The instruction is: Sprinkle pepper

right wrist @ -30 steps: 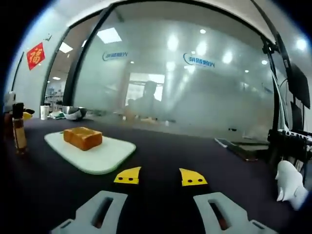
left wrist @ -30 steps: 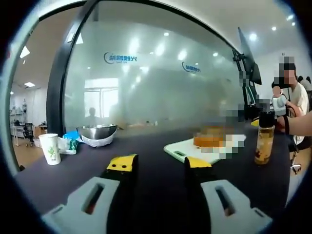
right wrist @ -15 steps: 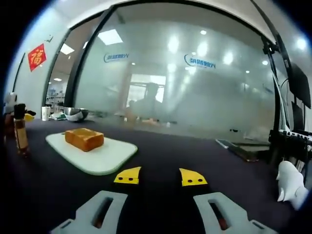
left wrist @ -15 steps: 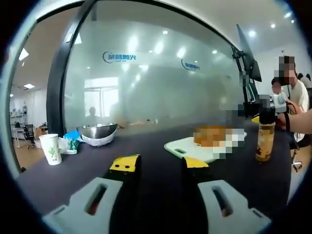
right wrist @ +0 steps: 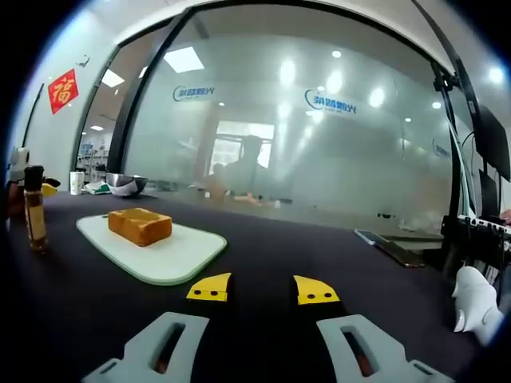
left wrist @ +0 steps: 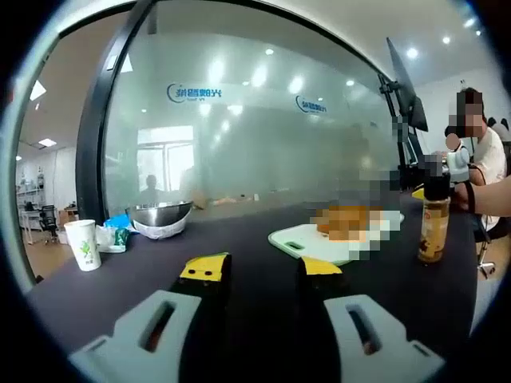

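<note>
1. Right now my left tongs [left wrist: 257,268] sit low over the dark table [left wrist: 144,275] with the jaws apart and nothing between them; my right tongs [right wrist: 260,289] are the same, jaws apart and empty.
2. From the left tongs, the pepper bottle [left wrist: 433,219] stands at about two o'clock, upright, its long axis vertical, black cap on top and amber glass below. From the right tongs the same bottle [right wrist: 34,210] sits far out at about ten o'clock, near the edge of that view.
3. I judge the bottle lies between my two hands, and neither is close; I cannot tell which is nearer. A grip across the upright body, below the cap, looks the likely start.
4. Just beside the bottle lies the white board [right wrist: 164,255], flat on the table, with a block of toast [right wrist: 140,226] on its far-left part. In the left gripper view the board [left wrist: 307,242] is at one o'clock, left of the bottle.
5. Farther off at eleven o'clock from the left tongs are a steel bowl [left wrist: 160,219] and a paper cup [left wrist: 85,244], well apart from the board.
6. At four o'clock from the right tongs a white figure [right wrist: 473,307] stands near the table's edge.
7. Beyond the table runs a frosted glass wall [right wrist: 319,144] with blue lettering; a person [left wrist: 483,155] sits past the bottle.
</note>
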### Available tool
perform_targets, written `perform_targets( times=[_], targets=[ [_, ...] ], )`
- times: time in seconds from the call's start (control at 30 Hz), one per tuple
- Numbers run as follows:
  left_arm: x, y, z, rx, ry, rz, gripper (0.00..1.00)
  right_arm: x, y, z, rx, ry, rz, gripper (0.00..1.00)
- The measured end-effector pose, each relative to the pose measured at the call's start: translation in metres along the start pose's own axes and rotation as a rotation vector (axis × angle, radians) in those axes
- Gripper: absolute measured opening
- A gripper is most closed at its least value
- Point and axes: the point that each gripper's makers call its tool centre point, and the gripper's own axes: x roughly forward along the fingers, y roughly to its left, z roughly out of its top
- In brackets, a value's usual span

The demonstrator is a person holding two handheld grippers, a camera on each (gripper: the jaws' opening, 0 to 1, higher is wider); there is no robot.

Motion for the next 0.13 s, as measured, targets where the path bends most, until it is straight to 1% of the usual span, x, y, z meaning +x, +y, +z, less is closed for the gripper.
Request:
perform_targets(
  times=[0.13],
  targets=[
    [0.0007,-0.0019,0.0000,-0.004,0.001,-0.008,0.26,-0.0007,-0.0008,0.0003,-0.003,-0.003,-0.003,0.24]
  ],
)
